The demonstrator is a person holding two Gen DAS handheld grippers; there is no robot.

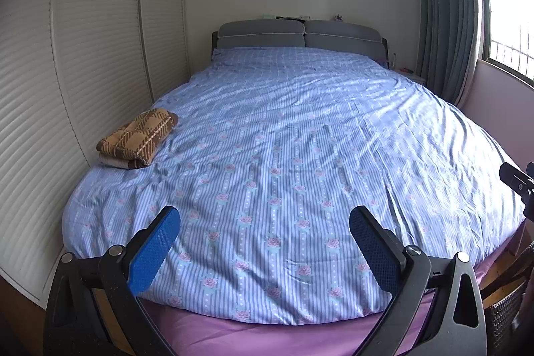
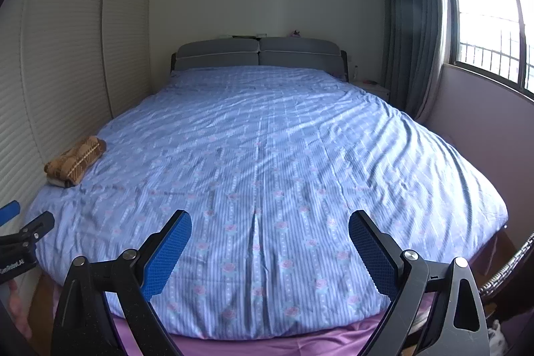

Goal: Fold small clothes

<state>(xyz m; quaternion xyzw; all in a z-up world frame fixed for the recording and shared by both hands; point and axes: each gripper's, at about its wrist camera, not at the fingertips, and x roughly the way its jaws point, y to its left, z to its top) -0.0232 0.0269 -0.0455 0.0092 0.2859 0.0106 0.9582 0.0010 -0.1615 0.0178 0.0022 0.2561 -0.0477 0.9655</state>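
A folded brown plaid garment point(image 1: 138, 137) lies on a paler folded piece at the left edge of the bed; the right wrist view shows the same brown plaid garment point(image 2: 75, 160) far to the left. My left gripper point(image 1: 265, 217) hangs open above the foot of the bed, nothing between its blue pads point(image 1: 153, 251). My right gripper point(image 2: 270, 221) is open too, over the foot of the bed, with empty blue pads point(image 2: 373, 251). Both grippers are well short of the garment. No other loose clothing shows on the cover.
A blue striped floral duvet point(image 1: 300, 139) covers the bed over a purple sheet point(image 1: 267, 337). White louvred wardrobe doors point(image 1: 66, 72) line the left side. A grey headboard point(image 1: 300, 34), teal curtain point(image 1: 444, 9) and window point(image 2: 490, 15) stand beyond. A wicker basket point(image 1: 507, 306) sits at lower right.
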